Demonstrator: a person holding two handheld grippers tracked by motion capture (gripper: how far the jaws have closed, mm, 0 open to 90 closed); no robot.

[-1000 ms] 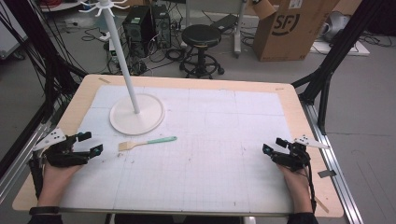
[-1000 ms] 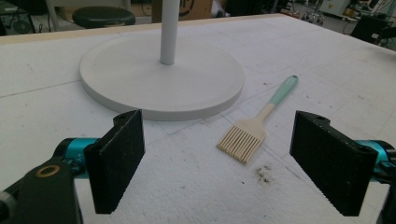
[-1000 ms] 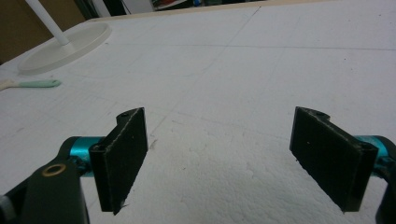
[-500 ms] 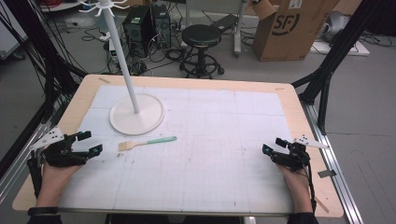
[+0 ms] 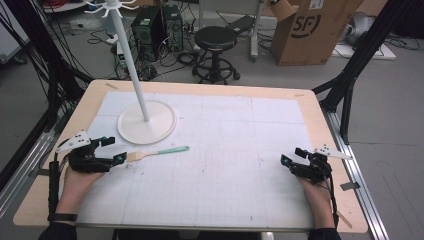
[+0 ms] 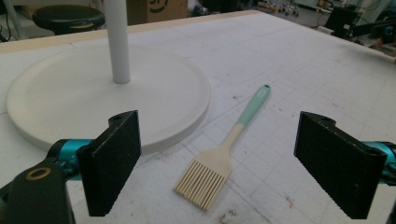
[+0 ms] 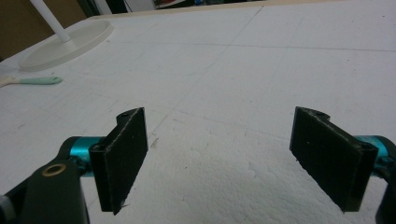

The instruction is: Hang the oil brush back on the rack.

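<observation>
White gridded matting covers my table (image 5: 225, 150), wood showing at its rim. Nearest me, my left gripper (image 5: 112, 150) at lower left and right gripper (image 5: 290, 157) at lower right both sit spread wide, holding nothing. Just beyond the left jaws lies a pastry brush (image 6: 229, 144): light, I judge, soft bristles, stiff mint handle, the best place to grip. Farther up stands a white stand (image 5: 145, 120); a stool (image 5: 215, 37) and cardboard box (image 5: 315, 27) lie beyond.

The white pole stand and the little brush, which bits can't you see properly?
- White stand: in the left gripper view its pole is cut off by the top edge, so the hooks are missing.
- Brush: in the right gripper view the left edge cuts off its bristles.
- Brush bristles: too small in the high view to count.
</observation>
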